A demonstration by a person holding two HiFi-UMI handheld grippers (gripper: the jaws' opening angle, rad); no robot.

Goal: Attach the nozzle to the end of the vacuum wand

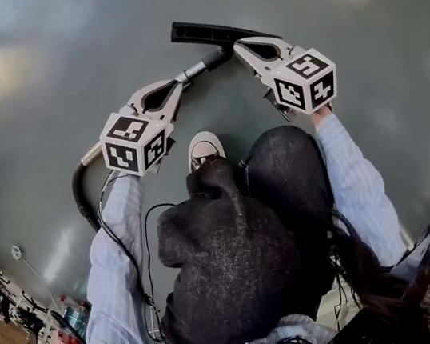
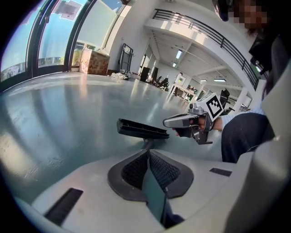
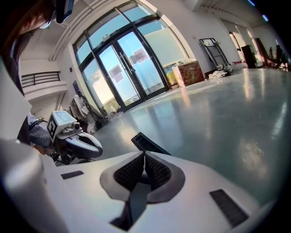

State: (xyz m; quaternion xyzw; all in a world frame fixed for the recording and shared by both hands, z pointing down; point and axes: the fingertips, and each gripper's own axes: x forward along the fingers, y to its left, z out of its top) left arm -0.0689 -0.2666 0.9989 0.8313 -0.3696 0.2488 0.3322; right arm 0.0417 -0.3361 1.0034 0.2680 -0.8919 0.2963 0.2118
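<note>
Flat black nozzle (image 1: pixel 209 32) is at the end of the silver wand (image 1: pixel 195 71), over the grey floor (image 1: pixel 35 58). Both claws are pinched closed and angled down, left claw (image 1: pixel 179 81) at the wand, right claw (image 1: pixel 234 46) by the nozzle's neck.

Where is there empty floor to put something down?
The bare grey floor beyond the nozzle is wide open, and so is the stretch to the right of the right gripper. It is crowded in the middle, where the wand, the hose, the shoe and the left gripper sit close together.
</note>
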